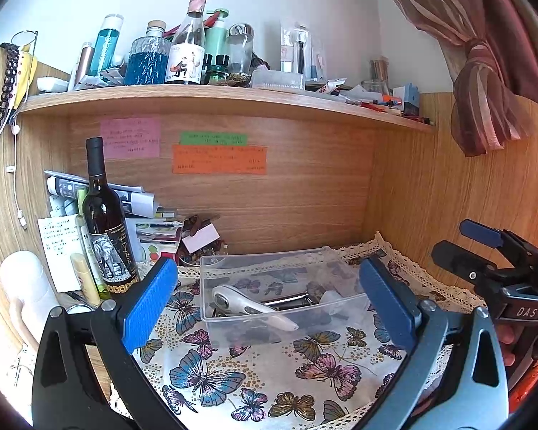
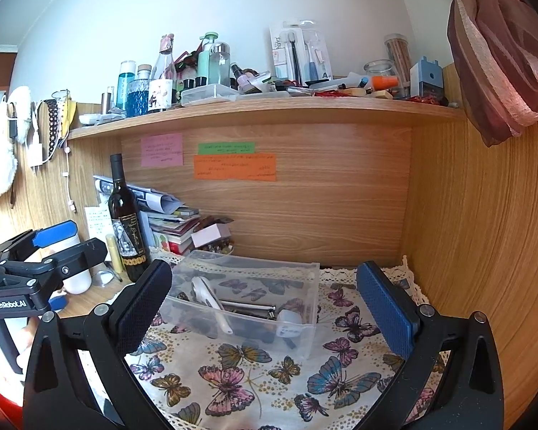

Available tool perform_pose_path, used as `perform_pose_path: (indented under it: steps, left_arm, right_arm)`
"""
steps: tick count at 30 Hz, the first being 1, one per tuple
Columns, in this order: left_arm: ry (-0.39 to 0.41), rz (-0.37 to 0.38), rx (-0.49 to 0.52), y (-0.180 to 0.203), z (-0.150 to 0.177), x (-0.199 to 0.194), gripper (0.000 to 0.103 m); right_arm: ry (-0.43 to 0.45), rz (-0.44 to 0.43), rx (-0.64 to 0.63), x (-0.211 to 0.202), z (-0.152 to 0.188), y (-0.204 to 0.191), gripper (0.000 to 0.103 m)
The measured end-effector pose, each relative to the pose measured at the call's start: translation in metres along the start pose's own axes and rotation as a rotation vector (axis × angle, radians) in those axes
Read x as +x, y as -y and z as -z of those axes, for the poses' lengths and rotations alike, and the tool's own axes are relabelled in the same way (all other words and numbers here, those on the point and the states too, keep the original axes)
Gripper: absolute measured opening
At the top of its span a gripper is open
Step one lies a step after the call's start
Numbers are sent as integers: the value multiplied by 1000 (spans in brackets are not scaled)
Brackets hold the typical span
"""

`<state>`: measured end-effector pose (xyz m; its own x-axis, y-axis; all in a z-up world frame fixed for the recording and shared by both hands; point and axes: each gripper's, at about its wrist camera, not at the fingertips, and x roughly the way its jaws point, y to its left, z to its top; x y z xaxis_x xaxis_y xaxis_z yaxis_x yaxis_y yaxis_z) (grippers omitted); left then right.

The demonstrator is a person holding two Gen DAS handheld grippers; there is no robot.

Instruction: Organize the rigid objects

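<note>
Your left hand-held gripper (image 1: 269, 308) is spread wide, both blue pads well apart and holding nothing; it hangs above the butterfly-print cloth (image 1: 254, 376) that covers the counter. Your right hand-held gripper (image 2: 265, 308) is just as wide and just as empty, one pad black and one blue, above the same cloth. In each wrist view the other gripper shows at the edge of the frame, so the two are side by side.

Straight ahead of both, between the fingers, a clear plastic bin (image 1: 211, 268) stands upright on the cloth, near the wooden back panel. Its long axis runs left to right across your view, slightly skewed in the right wrist view. Inside lies a white handled tool (image 1: 247, 306) with a round head — its long axis slants from the round head at the back left down to the narrow tip at the front right. Behind it a chrome bar-like piece (image 1: 287, 301) lies roughly along the bin's length. A small white object (image 2: 288, 317) sits at the bin's right end; what it is, you cannot tell from here.

To the left of the bin a dark wine bottle (image 1: 105, 229) stands upright in front of a stack of papers and books (image 1: 154, 222). Above, a cluttered shelf (image 1: 211, 98) spans the alcove — below it, coloured notes (image 1: 218, 159) are stuck to the back panel.
</note>
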<state>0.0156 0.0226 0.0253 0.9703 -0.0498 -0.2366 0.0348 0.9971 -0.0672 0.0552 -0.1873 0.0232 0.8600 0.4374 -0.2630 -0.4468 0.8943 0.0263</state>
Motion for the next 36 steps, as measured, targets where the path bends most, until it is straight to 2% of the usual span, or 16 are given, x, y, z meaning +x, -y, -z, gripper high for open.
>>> perform_pose_path:
  steps: [36]
  left_arm:
    - [4, 26, 30, 5, -1, 2, 103]
  right_arm:
    - [-6, -15, 1, 1, 1, -2, 103]
